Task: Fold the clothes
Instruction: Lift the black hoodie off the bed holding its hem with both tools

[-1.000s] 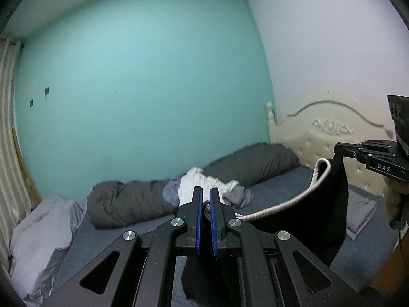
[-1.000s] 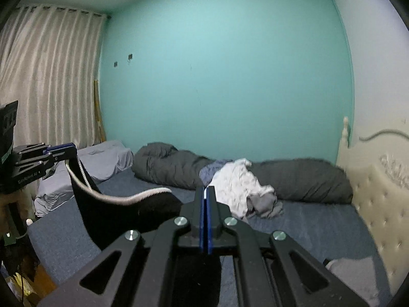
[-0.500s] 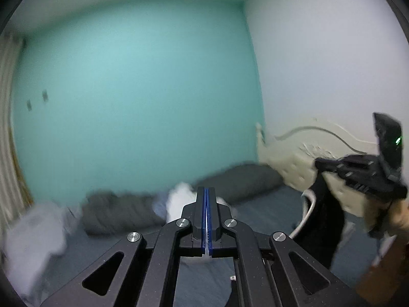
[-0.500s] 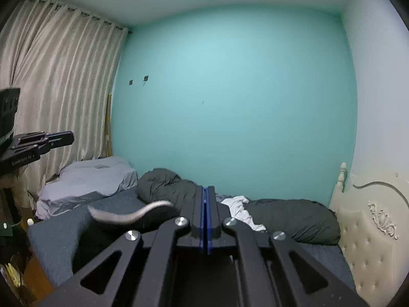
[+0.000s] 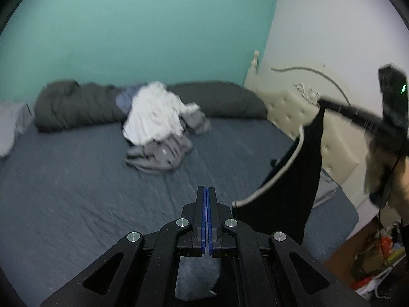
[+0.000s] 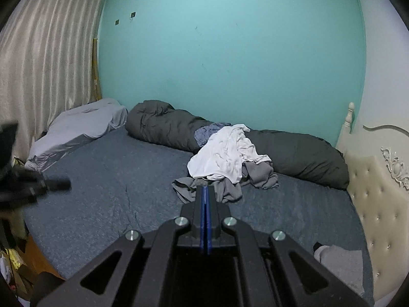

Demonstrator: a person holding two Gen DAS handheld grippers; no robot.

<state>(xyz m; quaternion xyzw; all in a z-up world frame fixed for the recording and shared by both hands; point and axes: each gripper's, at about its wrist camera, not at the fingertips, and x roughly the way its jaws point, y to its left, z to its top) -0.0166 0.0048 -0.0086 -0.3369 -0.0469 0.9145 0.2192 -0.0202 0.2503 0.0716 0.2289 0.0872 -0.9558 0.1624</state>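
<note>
Two grippers show, each with its blue-lined jaws pressed together. In the left wrist view, the left gripper (image 5: 206,192) sits at bottom centre with its jaws closed and nothing visible between the tips; a bit of grey cloth (image 5: 196,273) shows beneath its frame, but I cannot tell whether it is held. At the right edge of that view the right gripper (image 5: 322,103) reaches in, blurred, pinching the top corner of a black garment (image 5: 288,186) with a white trim (image 5: 283,168) along its edge. The garment hangs down from that corner over the right side of the bed (image 5: 76,192), its lower end just beside the left gripper's frame. A hand (image 5: 398,174) shows at the far right, blurred.

In the right wrist view, the right gripper's own jaws sit closed at bottom centre, with dark fabric filling the space under its frame. The left gripper appears as a dark blur at the left edge.

On the blue bed, a pile of clothes (image 6: 227,163), white on top and grey below, lies in the middle, touching a long dark grey duvet (image 6: 301,151) rolled along the teal wall (image 6: 230,51). A pale pillow (image 6: 76,125) lies at the left near the curtain (image 6: 46,46), and a cream padded headboard (image 6: 378,197) stands at the right. A folded grey item (image 6: 342,263) rests in the lower right corner of the bed.
</note>
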